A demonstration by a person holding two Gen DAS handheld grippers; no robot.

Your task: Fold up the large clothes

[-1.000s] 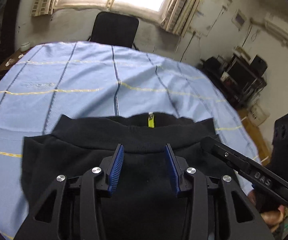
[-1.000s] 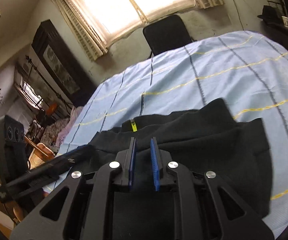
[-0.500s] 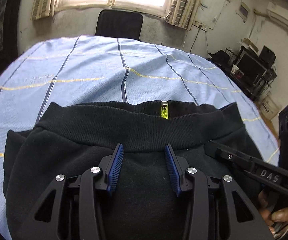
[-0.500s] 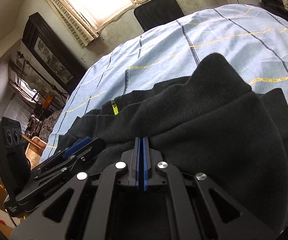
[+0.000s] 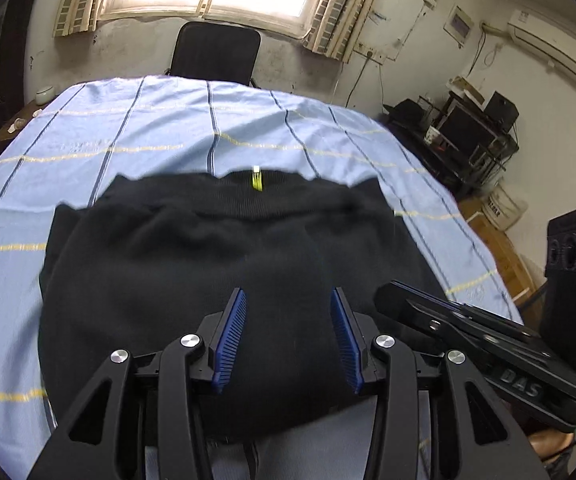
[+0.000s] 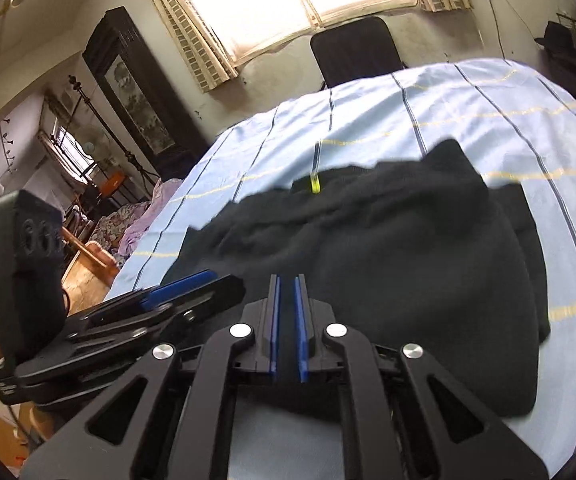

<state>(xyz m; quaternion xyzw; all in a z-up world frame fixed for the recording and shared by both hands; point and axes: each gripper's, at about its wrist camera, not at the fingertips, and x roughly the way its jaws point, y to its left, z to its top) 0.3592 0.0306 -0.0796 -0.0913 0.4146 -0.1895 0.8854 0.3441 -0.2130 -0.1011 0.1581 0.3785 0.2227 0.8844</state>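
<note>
To finish this fold well, both hands should draw back level and together, so the black garment (image 5: 216, 280) stays flat on the blue striped sheet (image 5: 168, 132). The left gripper (image 5: 288, 336) stands half spread above the cloth (no grip visible). The right gripper (image 6: 287, 320) is opening, dark cloth between the pads.

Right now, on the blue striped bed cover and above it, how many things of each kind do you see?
Black garment: 1
Yellow zipper pull: 1
Gripper: 2, left gripper and right gripper
Total: 4
</note>
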